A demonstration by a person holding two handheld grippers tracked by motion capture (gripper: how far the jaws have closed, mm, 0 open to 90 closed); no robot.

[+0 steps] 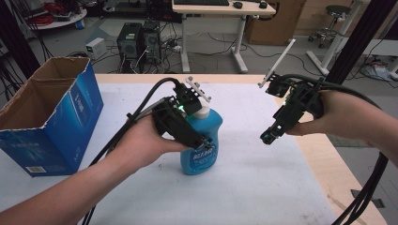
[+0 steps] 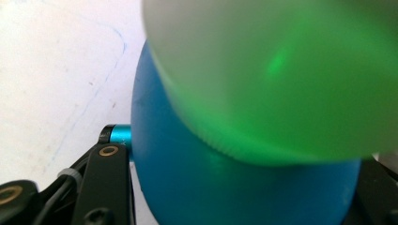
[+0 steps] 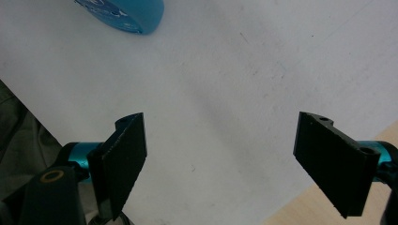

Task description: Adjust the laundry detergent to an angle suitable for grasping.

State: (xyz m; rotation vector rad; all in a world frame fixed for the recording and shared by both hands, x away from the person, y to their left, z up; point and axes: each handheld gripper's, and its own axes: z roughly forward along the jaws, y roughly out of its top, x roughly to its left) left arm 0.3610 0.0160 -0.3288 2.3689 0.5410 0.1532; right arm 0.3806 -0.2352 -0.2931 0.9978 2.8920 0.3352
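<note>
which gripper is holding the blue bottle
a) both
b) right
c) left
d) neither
c: in the high view the left gripper is clamped around the blue bottle, while the right gripper hangs apart from it with its jaws wide open over the table.

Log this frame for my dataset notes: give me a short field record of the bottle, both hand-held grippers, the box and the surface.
bottle: blue bottle with a white cap, upright on the table
left hand-held gripper: left hand-held gripper closed around the bottle's upper body
right hand-held gripper: right hand-held gripper open, holding nothing, above the white sheet to the bottle's right
box: open blue cardboard box at the table's left edge
surface: white sheet over a wooden table
</note>
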